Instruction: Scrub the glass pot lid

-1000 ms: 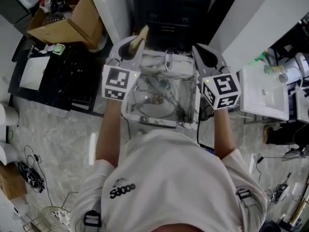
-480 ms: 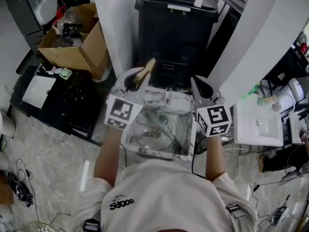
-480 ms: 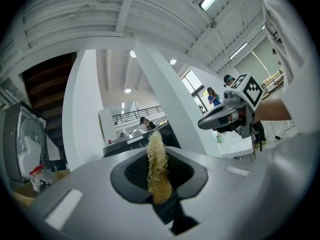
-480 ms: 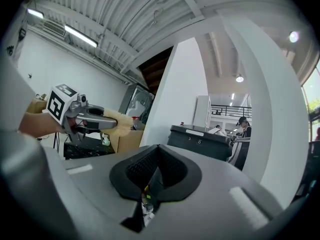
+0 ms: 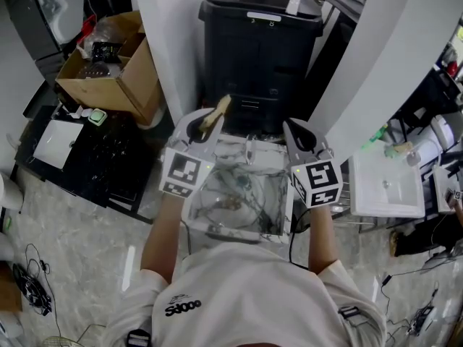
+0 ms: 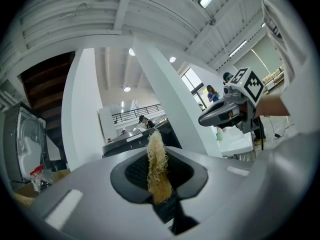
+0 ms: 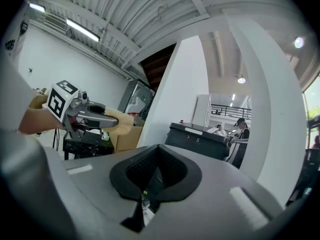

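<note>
Left gripper point(image 5: 205, 126): my jaws were clamped on a loofah scrubber point(image 5: 216, 113), held high with its fibres pointing forward.
Glass pot lid point(image 5: 230, 194): lay flat in the sink point(image 5: 235, 231), below and between both grippers, slightly nearer my left.
Right gripper point(image 5: 298, 134): closed, empty, raised alongside.

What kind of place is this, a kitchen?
Probably an open workshop or lab hall, not a home kitchen: a small sink stands among a black bin, an open cardboard box and loose floor cables.
</note>
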A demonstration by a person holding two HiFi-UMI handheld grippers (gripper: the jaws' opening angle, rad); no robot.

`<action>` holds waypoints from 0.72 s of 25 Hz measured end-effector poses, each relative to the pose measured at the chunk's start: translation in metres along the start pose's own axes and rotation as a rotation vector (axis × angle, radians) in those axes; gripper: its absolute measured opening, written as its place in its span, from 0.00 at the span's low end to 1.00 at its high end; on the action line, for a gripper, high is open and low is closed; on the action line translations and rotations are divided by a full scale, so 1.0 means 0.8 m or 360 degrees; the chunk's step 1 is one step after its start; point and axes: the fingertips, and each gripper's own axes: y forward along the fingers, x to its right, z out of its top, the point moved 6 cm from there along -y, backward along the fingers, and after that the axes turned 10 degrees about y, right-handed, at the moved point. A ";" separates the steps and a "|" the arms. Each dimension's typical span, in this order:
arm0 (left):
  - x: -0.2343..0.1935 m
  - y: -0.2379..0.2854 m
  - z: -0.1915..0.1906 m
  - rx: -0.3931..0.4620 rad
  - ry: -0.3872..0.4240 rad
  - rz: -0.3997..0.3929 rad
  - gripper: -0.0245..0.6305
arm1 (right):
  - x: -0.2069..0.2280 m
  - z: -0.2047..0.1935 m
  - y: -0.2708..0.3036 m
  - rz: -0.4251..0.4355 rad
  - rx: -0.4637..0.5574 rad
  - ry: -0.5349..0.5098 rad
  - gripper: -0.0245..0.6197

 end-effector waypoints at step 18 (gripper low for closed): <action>0.013 -0.003 0.017 0.0016 0.0021 -0.0031 0.11 | 0.001 0.007 -0.023 -0.0038 -0.0010 -0.0005 0.04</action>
